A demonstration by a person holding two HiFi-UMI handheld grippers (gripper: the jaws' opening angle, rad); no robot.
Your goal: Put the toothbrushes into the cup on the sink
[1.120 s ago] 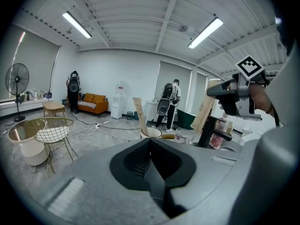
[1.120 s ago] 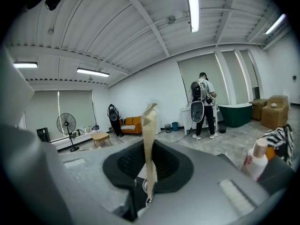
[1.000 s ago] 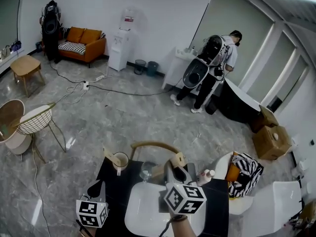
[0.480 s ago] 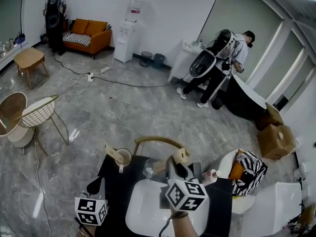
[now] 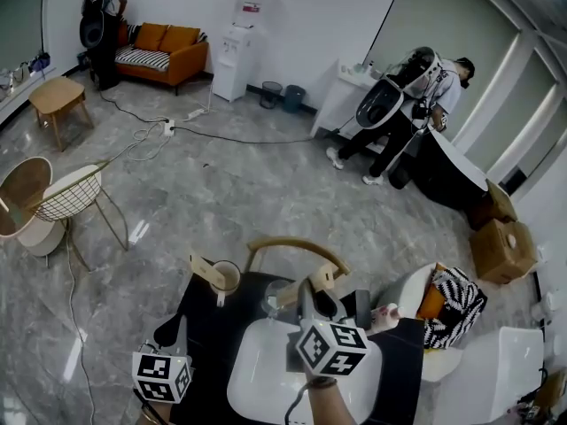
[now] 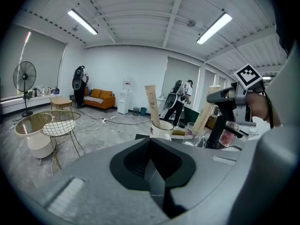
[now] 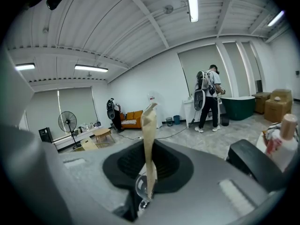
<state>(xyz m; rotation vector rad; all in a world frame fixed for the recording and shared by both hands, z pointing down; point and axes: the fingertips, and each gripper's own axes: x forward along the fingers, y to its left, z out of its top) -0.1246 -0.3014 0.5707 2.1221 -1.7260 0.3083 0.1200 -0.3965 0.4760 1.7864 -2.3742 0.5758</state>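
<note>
Right gripper view, unlike head view, shows toothbrush (image 7: 149,142) clamped betw. jaws.

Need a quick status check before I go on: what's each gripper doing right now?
Left gripper: closed, empty.
Right gripper: closed on a paper-wrapped toothbrush.

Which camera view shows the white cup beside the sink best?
The left gripper view: the white cup stands near the middle, seen from the side, with a wrapped toothbrush in it. The head view shows the cup small, from above. The right gripper view does not show it.
</note>
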